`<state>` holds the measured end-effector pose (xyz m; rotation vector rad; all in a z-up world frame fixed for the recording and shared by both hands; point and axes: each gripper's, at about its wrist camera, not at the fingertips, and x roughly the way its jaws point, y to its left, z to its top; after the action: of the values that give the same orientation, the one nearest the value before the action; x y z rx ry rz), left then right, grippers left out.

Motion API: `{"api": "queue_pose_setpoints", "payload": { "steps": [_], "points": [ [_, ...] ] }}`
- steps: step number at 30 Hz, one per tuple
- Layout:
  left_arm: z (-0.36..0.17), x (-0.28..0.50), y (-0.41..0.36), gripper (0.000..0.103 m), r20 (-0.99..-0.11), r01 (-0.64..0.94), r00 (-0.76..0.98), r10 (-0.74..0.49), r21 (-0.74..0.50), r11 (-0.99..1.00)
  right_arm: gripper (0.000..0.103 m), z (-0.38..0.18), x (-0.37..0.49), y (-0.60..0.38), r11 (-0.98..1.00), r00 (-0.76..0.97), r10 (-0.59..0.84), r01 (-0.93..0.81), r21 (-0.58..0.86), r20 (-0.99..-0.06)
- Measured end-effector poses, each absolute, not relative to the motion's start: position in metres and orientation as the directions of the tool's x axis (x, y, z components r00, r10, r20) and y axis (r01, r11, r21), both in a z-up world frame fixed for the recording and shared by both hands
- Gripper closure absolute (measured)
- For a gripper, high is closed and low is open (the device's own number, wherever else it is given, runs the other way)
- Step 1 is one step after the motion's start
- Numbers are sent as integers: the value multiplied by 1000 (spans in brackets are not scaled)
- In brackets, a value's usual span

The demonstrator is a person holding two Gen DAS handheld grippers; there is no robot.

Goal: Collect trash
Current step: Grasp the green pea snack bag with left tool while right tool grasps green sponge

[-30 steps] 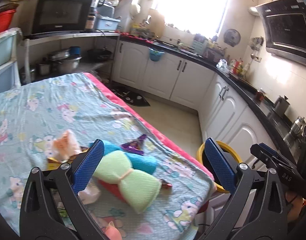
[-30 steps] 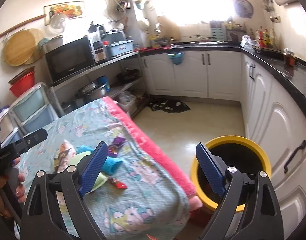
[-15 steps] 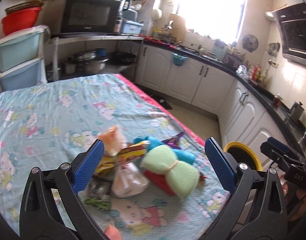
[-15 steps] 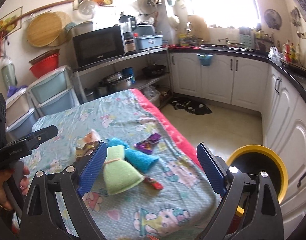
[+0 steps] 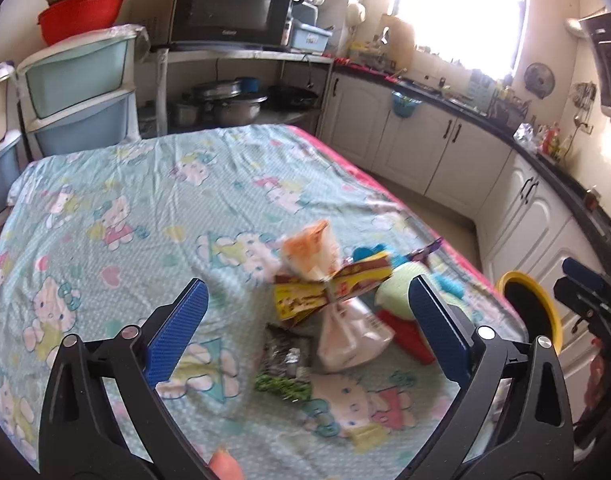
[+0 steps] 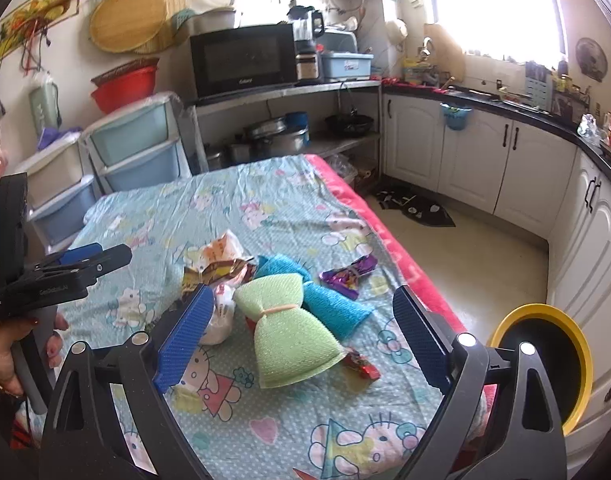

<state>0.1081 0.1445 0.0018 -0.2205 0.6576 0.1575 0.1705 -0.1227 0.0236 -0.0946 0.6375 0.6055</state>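
Note:
A pile of trash lies on the table's near right part: a yellow snack wrapper point(image 5: 329, 288), an orange-white packet point(image 5: 309, 248), a white bag point(image 5: 351, 334), a dark foil wrapper point(image 5: 285, 354), a purple wrapper point(image 6: 347, 276) and a small red wrapper point(image 6: 361, 364). Green point(image 6: 289, 332) and blue point(image 6: 329, 292) scrub sponges lie among them. My left gripper point(image 5: 305, 328) is open and empty above the pile. My right gripper point(image 6: 301, 340) is open and empty over the green sponge. A yellow-rimmed trash bin point(image 6: 545, 356) stands on the floor right of the table.
The table has a Hello Kitty cloth point(image 5: 125, 208) with a pink right edge. Plastic drawers point(image 6: 133, 148), a microwave shelf point(image 6: 245, 60) and white cabinets point(image 6: 485, 156) ring the room. The left gripper shows in the right wrist view point(image 6: 65, 272).
Both views have swung left, from the bin and floor toward the table. The trash pile now sits between each gripper's fingers. Both grippers stay open.

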Motion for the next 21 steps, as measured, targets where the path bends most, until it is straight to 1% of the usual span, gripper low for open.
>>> {"api": "queue_pose_setpoints", "payload": {
  "steps": [7,12,16,17,21],
  "points": [
    [-30,107,157,11,-671,-232,738,71,-155,960,15,1,180,-99,798,589,494,-599,65,-639],
    [-53,111,165,11,-713,-234,700,41,-175,956,15,-19,192,-84,781,548,478,-623,46,-686],
    [-67,114,170,11,-735,-225,678,3,-204,953,15,-34,207,-75,766,505,479,-640,60,-718],
    [-69,115,170,12,-739,-221,673,-9,-213,952,15,-38,211,-73,762,491,479,-644,67,-727],
    [-85,117,170,25,-759,-202,648,-71,-261,944,15,-50,225,-65,751,455,474,-656,77,-754]
  ]
}}
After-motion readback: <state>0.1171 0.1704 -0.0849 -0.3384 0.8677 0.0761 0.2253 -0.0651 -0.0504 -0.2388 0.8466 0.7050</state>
